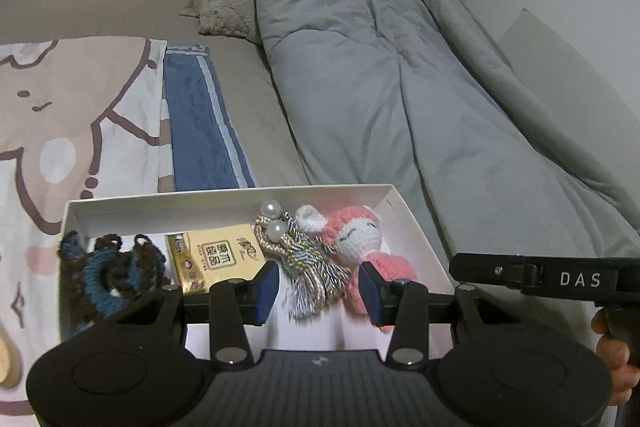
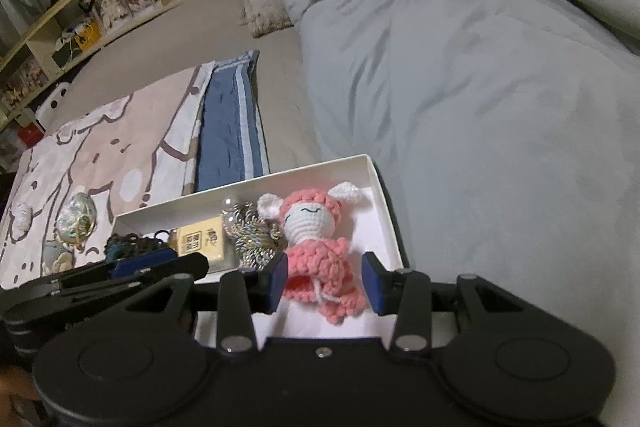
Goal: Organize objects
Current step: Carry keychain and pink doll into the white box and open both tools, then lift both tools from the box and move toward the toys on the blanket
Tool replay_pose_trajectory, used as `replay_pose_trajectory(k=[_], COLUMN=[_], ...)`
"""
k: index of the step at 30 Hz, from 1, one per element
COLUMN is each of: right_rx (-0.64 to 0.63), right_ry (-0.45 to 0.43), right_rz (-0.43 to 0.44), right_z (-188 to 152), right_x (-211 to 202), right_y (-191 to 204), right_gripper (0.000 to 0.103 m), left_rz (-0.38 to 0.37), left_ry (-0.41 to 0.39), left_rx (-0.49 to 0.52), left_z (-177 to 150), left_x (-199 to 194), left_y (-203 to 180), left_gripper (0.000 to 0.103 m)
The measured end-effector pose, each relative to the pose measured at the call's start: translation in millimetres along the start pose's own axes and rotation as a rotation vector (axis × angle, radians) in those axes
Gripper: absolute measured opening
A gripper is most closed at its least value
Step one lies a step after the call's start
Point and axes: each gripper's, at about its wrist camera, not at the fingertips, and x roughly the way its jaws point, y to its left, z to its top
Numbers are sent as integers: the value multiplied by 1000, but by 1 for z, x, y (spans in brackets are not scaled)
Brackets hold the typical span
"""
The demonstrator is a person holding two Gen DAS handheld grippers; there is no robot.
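Box: white, shallow, open top [image 1: 224, 205], lies on the bed [image 1: 100, 7], just beside the grey duvet [image 1: 360, 67].
Doll: crochet, pink hood w/ white ears, white face w/ thin closed-eye lines, pink body [image 2: 308, 223]; lies on its back at the box's right end.
Tassel: silver-blue-gold cords w/ two pearls on top [image 1: 304, 259]; touches the doll's left side, approx. middle of the box.
Packet: gold, flat, w/ printed characters [image 1: 216, 255]; left of the tassel.
Crochet piece: dark blue and brown loops [image 1: 108, 267]; at the box's left end, partly over the rim.
Left hand-held gripper: [image 1: 318, 287] above the box's near side, blue pads apart, nothing between them; tassel is below the gap.
Right hand-held gripper: [image 2: 326, 283] above the doll's lower body, pads apart, not pressing on it; doll lies loose in the box.
Other: cartoon-print cloth [image 1: 80, 107] and blue towel w/ pale stripe [image 1: 200, 119] behind the box, on the bed.
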Motion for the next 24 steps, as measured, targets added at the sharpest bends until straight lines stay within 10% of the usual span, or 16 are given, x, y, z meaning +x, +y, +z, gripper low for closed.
replay_pose_trajectory(k=[6, 24], right_rx=[14, 22], right_ry=[-46, -149], right_rz=[4, -13], right_z=[-15, -59], right_x=[-28, -93], right_y=[4, 21], right_gripper=[43, 57], left_rz=[19, 67], left_ry=[2, -36], left_rx=[57, 167], left_z=[-1, -23], left_x=[-30, -104], left_y=[-12, -29], left_gripper=[46, 92])
